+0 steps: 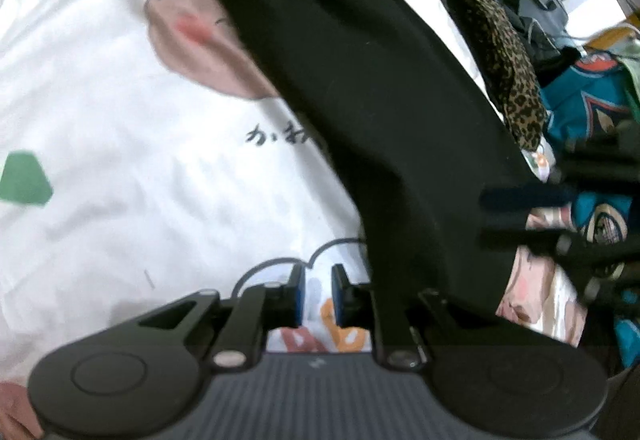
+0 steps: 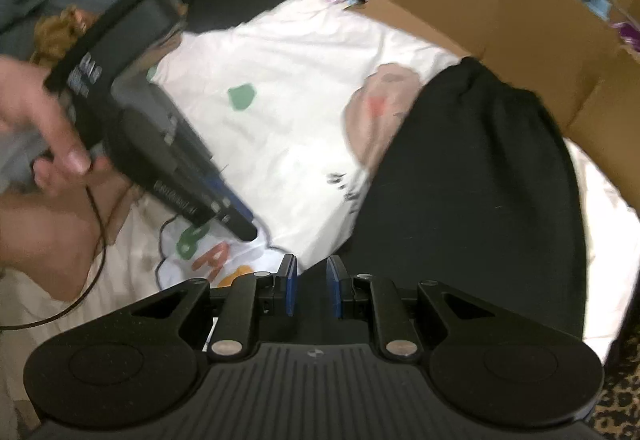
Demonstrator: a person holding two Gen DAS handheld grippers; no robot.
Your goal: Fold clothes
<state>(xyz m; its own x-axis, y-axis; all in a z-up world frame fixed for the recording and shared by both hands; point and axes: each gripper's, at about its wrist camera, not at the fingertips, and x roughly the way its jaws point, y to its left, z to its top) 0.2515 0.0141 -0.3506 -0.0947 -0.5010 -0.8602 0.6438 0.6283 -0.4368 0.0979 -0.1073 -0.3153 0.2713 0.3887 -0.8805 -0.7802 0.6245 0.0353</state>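
Right now a white printed shirt (image 2: pixel 288 111) lies spread flat, with a black garment (image 2: pixel 476 199) draped across its three o'clock side. The left gripper (image 2: pixel 250 232), held in a person's hand (image 2: pixel 52 127), presses its tip onto the shirt's hem; its pads (image 1: pixel 301 292) stand narrowly apart. The right gripper (image 2: pixel 312 290) pinches the black garment's edge. A cardboard box (image 2: pixel 520 11) sits at one o'clock.

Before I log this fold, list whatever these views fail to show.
- Lettering on the white T-shirt: left wrist view, blurred and partly covered by the black garment.
- Whether the left gripper has pinched the white T-shirt: right wrist view, its tip is blurred.
- What kind of clothing the black garment is: both views, bunched up, near end hidden behind the right gripper.
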